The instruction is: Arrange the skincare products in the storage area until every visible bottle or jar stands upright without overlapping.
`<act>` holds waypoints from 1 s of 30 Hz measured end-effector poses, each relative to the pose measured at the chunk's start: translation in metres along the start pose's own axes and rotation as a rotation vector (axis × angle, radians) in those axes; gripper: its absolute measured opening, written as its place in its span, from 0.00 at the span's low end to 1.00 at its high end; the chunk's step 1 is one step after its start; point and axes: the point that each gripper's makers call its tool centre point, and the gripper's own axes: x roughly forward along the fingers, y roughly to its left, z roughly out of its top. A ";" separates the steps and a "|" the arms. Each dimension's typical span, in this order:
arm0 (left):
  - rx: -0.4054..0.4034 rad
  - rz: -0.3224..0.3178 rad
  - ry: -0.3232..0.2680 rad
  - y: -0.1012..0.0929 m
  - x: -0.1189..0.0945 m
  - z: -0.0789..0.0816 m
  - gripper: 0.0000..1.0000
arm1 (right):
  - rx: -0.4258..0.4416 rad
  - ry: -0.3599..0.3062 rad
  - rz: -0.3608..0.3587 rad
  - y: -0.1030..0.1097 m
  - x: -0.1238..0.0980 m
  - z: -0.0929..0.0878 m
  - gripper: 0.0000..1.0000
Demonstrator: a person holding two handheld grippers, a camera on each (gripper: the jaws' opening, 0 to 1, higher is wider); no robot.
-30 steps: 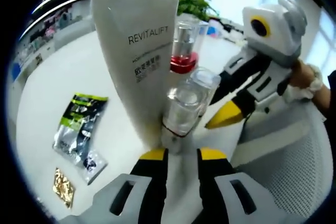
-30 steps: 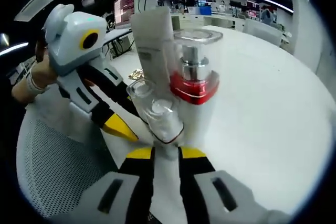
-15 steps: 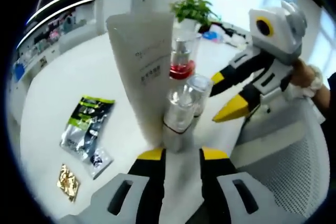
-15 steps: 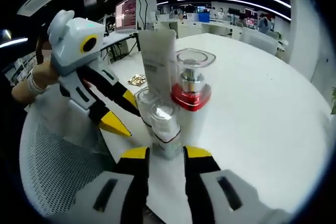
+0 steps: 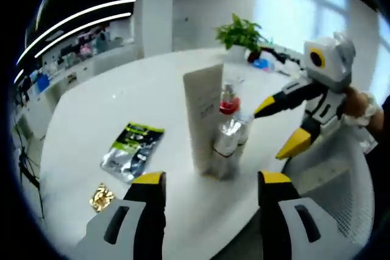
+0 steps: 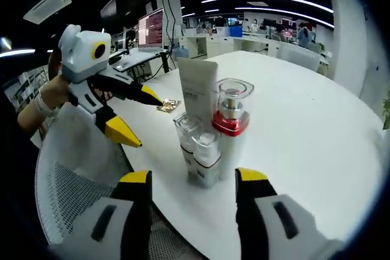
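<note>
Both my left gripper (image 5: pixel 211 182) and my right gripper (image 6: pixel 193 178) are spread wide, grasping nothing. Just past the jaws the products stand upright together on the white table (image 6: pixel 292 144): two clear-capped bottles (image 6: pixel 205 158), behind them the red-collared pump bottle (image 6: pixel 231 127) and the tall white tube (image 5: pixel 204 114). Farther off in my left gripper view lie a green-and-silver sachet (image 5: pixel 133 150) and a gold packet (image 5: pixel 101 196).

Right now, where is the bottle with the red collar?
In the right gripper view, the clear-capped bottle with the red collar stands upright on the round white table, right of the tall white tube and behind two small clear-capped bottles.
</note>
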 end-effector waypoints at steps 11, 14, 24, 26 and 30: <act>-0.029 0.106 -0.048 0.031 -0.029 0.011 0.79 | 0.068 -0.051 -0.051 -0.004 -0.014 0.007 0.76; -0.010 0.128 -0.066 0.036 -0.032 0.013 0.84 | 0.073 -0.058 -0.053 -0.004 -0.015 0.011 0.78; -0.025 0.142 -0.072 0.054 -0.044 0.008 0.91 | 0.024 -0.065 -0.090 -0.004 -0.013 0.025 0.81; -0.032 0.142 -0.070 0.062 -0.047 0.008 0.92 | 0.024 -0.063 -0.095 -0.003 -0.012 0.027 0.84; -0.033 0.138 -0.079 0.070 -0.048 0.009 0.93 | 0.021 -0.058 -0.098 -0.001 -0.010 0.028 0.87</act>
